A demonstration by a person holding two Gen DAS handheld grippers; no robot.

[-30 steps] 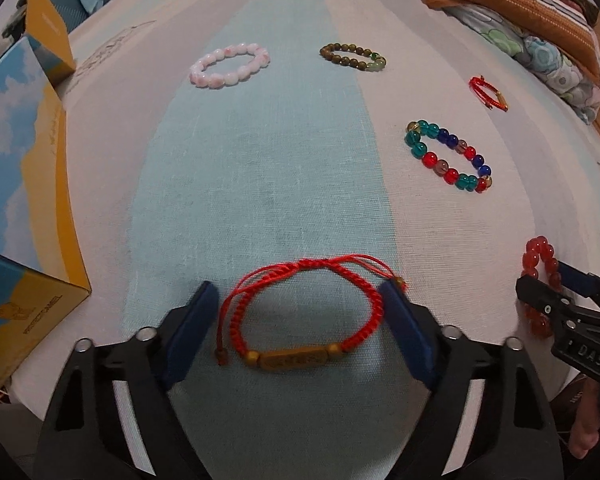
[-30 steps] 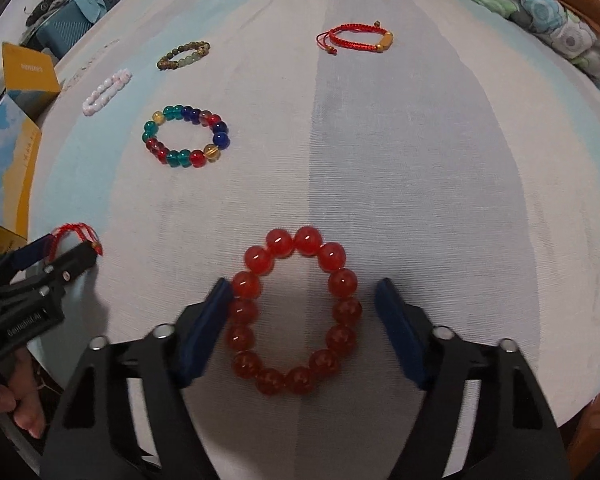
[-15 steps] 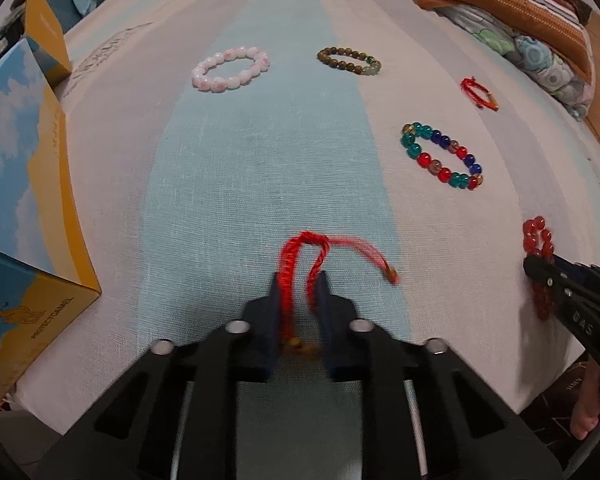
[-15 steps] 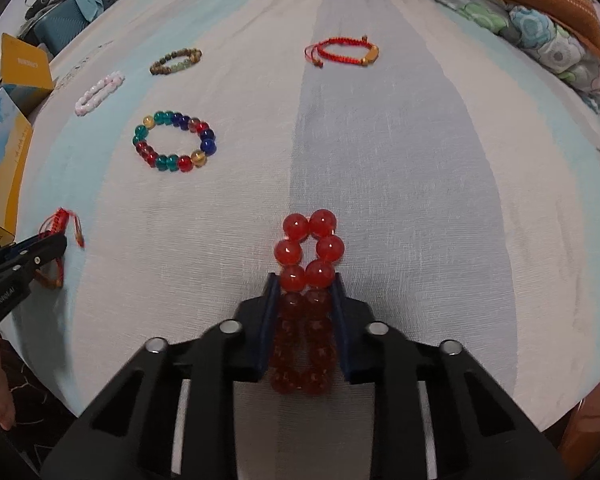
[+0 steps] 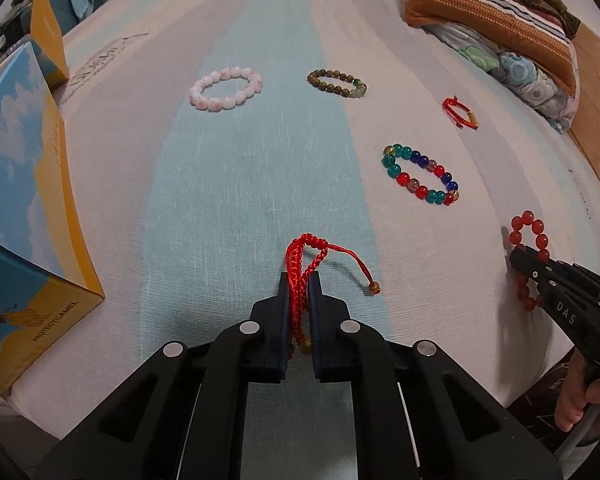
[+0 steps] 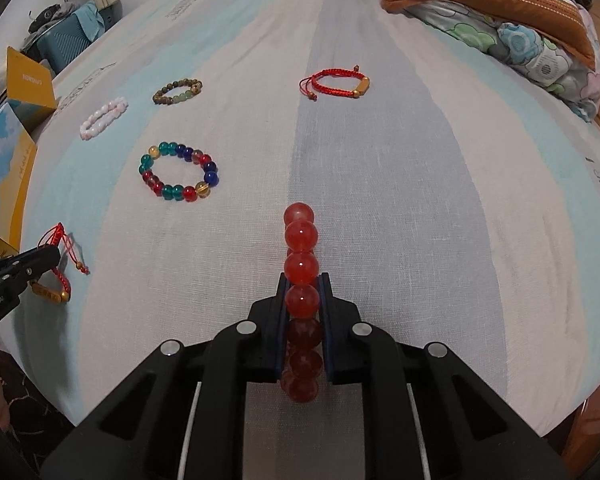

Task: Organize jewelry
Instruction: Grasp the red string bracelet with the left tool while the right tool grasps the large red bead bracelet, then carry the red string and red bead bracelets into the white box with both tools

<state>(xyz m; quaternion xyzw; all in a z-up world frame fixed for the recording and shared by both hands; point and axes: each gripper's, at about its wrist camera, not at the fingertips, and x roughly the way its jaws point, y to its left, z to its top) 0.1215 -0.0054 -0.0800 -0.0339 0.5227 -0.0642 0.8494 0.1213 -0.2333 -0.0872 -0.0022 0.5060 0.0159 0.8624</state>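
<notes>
The left gripper (image 5: 300,280) tilts steeply down at the bedsheet (image 5: 240,184), its pads pinched on the red cord bracelet (image 5: 306,258), which is squeezed into a narrow loop with one tail end trailing right. The right gripper (image 6: 303,280) tilts down likewise, clamped on the red bead bracelet (image 6: 301,264), flattened to a line of beads (part of a hand (image 5: 580,400) shows below it in the left view). Beyond the cord bracelet lie a pink bracelet (image 5: 225,89) and a brown bracelet (image 5: 337,83); to its right a multicoloured bracelet (image 5: 420,178) and, further off, a second red cord bracelet (image 5: 460,112). To its left stands a blue-and-yellow box (image 5: 24,208); folded bedding (image 5: 500,12) lies far right.
</notes>
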